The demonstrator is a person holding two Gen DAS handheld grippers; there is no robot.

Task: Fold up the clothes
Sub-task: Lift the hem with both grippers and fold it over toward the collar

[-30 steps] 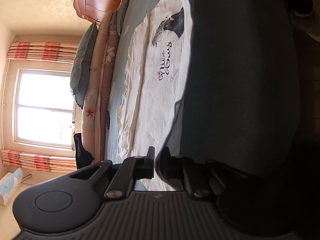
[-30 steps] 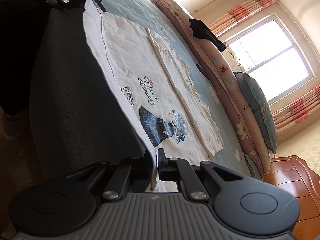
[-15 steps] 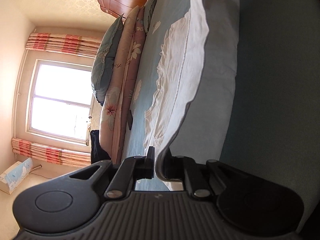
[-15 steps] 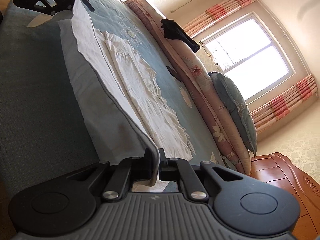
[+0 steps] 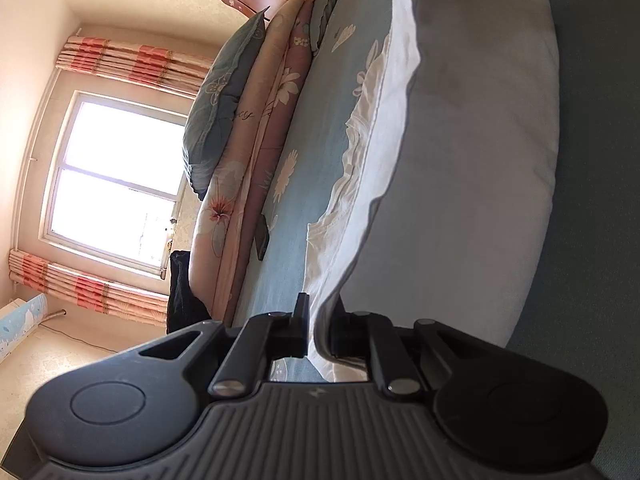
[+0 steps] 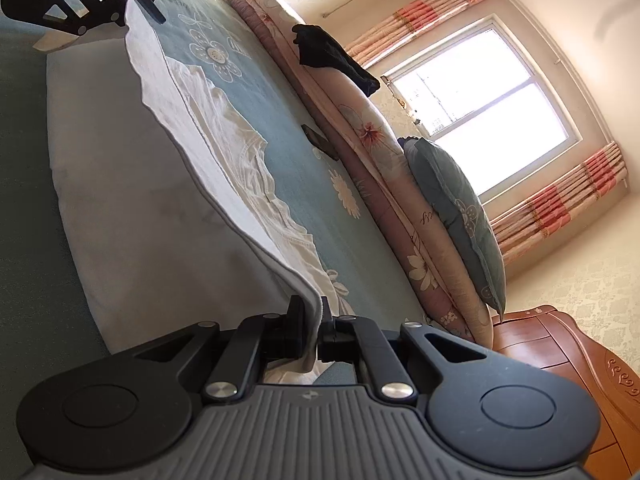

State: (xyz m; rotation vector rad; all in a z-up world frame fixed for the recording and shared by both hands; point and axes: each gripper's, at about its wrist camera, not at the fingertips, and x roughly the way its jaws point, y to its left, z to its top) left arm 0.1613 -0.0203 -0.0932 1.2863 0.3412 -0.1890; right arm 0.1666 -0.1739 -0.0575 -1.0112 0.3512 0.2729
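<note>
Hems first: both grippers pinch the white shirt's (image 5: 472, 152) near edge, the left gripper (image 5: 320, 320) at one corner and the right gripper (image 6: 312, 320) at the other, each with its jaws pressed together on the cloth. The lifted half arches over the half that lies flat on the blue bed (image 6: 256, 92), so the step in hand looks like a fold of the near edge toward the far one. To do it well, I judge, keep both corners level and the edge taut between them, carry it evenly across, and line it up with the wrinkled far edge before lowering. Loosen either pinch too early and a corner would likely sag and crease.
</note>
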